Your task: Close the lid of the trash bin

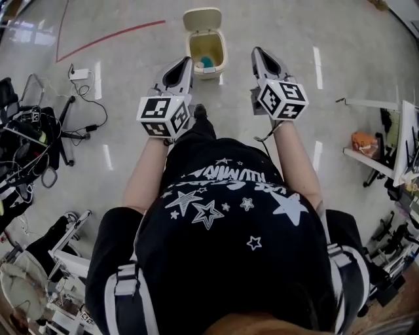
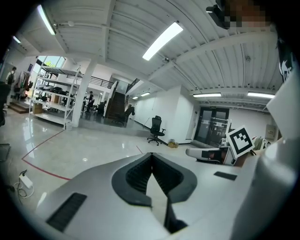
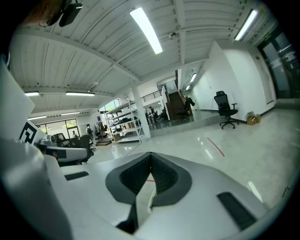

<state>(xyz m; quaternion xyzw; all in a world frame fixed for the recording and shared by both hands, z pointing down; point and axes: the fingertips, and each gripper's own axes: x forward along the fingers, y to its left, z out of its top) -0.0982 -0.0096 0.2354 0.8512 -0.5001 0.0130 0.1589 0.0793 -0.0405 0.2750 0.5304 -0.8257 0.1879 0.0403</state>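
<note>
Close by the person, the grey left gripper [image 1: 184, 65] and grey right gripper [image 1: 258, 53] are both pinched closed, holding nothing. Just past their tips, the small cream plastic trash bin [image 1: 222, 57] stands with its lid [image 1: 201, 18] up.

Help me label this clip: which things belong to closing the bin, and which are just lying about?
Job in hand: trash bin; its open lid; left gripper and right gripper, both shut, empty.
Lying about: white adapter with cable; tangle of cords; office chair.
</note>
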